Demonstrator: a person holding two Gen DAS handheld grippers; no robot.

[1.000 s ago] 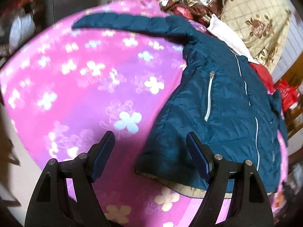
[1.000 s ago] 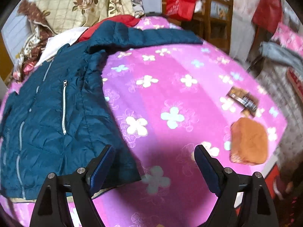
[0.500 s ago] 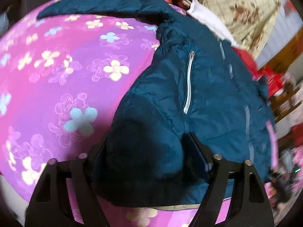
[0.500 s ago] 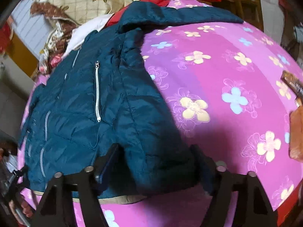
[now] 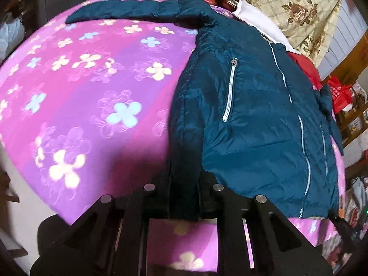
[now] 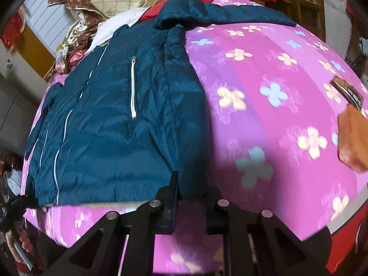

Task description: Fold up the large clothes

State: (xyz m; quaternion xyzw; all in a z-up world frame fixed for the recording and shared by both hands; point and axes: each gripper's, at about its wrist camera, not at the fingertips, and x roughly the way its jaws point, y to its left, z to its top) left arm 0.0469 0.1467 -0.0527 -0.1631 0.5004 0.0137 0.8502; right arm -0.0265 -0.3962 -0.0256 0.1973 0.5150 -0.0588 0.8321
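A dark teal padded jacket (image 5: 253,115) with white zips lies front up on a pink flowered bedspread (image 5: 92,80), one sleeve stretched out to each side. My left gripper (image 5: 184,191) is shut on the jacket's bottom left hem corner. In the right wrist view the jacket (image 6: 103,115) fills the left half, and my right gripper (image 6: 191,195) is shut on its bottom right hem corner. Both corners are lifted slightly off the bed.
Piled bedding and a floral quilt (image 5: 299,18) lie beyond the collar, with red cloth (image 5: 303,69) beside them. An orange pouch (image 6: 352,138) and a brown packet (image 6: 347,92) lie on the bedspread (image 6: 264,80) to the right. Wooden furniture (image 6: 306,0) stands behind.
Both grippers moved forward onto the jacket's bottom hem and shut on its corners. They were open a second ago.
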